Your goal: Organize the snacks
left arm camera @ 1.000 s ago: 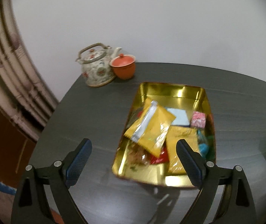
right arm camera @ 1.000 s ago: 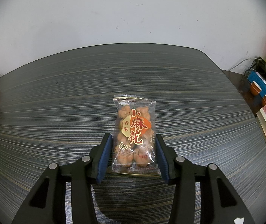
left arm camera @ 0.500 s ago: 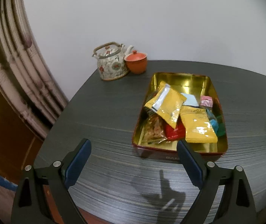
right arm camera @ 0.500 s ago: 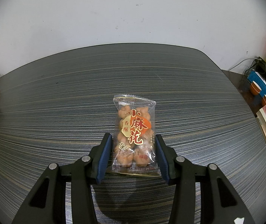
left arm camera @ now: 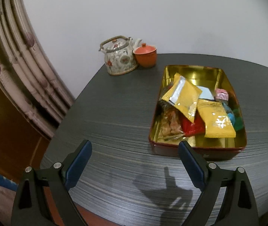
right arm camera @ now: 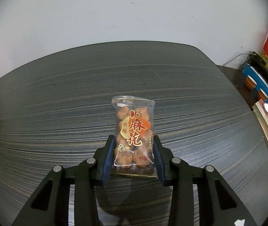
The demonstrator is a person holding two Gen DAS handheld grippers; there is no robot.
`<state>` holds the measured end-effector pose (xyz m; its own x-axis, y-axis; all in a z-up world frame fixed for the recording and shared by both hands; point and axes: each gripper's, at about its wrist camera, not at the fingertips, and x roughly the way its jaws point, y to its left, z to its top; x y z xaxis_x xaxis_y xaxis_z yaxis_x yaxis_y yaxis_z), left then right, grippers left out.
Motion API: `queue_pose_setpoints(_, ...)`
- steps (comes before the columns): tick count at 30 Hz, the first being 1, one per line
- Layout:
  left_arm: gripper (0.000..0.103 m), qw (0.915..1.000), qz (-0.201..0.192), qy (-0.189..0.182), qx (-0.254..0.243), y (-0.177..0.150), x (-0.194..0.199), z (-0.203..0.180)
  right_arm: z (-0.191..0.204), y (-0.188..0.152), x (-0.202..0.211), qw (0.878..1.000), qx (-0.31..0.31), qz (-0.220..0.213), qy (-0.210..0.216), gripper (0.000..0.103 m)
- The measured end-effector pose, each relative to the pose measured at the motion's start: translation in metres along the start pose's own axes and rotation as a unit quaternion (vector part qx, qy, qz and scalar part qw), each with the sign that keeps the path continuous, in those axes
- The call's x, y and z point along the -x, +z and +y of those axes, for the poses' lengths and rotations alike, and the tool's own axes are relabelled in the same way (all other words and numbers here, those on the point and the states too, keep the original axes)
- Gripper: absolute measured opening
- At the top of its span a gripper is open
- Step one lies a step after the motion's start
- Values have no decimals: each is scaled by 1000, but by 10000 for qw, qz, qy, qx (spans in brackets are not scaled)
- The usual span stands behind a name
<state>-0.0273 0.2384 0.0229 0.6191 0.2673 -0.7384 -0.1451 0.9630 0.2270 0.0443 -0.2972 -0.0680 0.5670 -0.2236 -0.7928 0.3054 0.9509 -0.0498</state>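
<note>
Squeezing in now, the right gripper [right arm camera: 134, 155] has just been closing its jaws on the clear snack packet [right arm camera: 133, 130], and the blue pads press both long edges of its lower half. The packet's bottom seam sits down between the fingers, and whether it has left the table [right arm camera: 58, 98] is hard to tell from this angle. At nine o'clock of the right wrist view a red and orange sliver is cut off by the frame edge; at three o'clock a cluttered shelf [right arm camera: 265, 98] of books and cups is too warped to read.

Over on the left wrist view, the left gripper [left arm camera: 135, 160] hangs wide apart with nothing between its pads, above bare tabletop. At two o'clock from it lies the gold-lined tin [left arm camera: 190, 68], red outside, holding two yellow sachets [left arm camera: 184, 96], a red packet half buried under them, a clear bag of brown snacks at its near-left corner, a pink wrapped piece and some blue-green ones by the right wall. At twelve o'clock, a flowered teapot [left arm camera: 119, 56] touches an orange lidded cup [left arm camera: 145, 54].
</note>
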Motion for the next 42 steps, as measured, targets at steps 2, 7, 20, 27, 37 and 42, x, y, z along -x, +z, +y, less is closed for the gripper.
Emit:
queue_pose_setpoints(2, 93, 9999, -15, -33, 132, 1, 1, 5, 2, -1, 5, 10000, -51, -24, 40, 35)
queue_pose_setpoints(7, 93, 9992, 116, -20, 378, 1, -4, 16, 12, 0, 17, 9998, 2, -71, 196, 35)
queue_pose_setpoints(20, 93, 9985, 241, 8, 494, 0, -7, 18, 159, 14, 94, 9780, 1279, -406, 1598, 35)
queue_pose_setpoints(27, 93, 9969, 329, -24, 708, -1, -9, 24, 257, 2, 134, 9542, 1844, -411, 2318, 35)
queue_pose_setpoints(37, 93, 9948, 440, 69, 918, -3, -12, 34, 358, -11, 140, 9387, 2348, -140, 2520, 35)
queue_pose_setpoints(42, 93, 9938, 485, 94, 997, -3, -13, 37, 378, -13, 122, 9397, 2441, 105, 2392, 35)
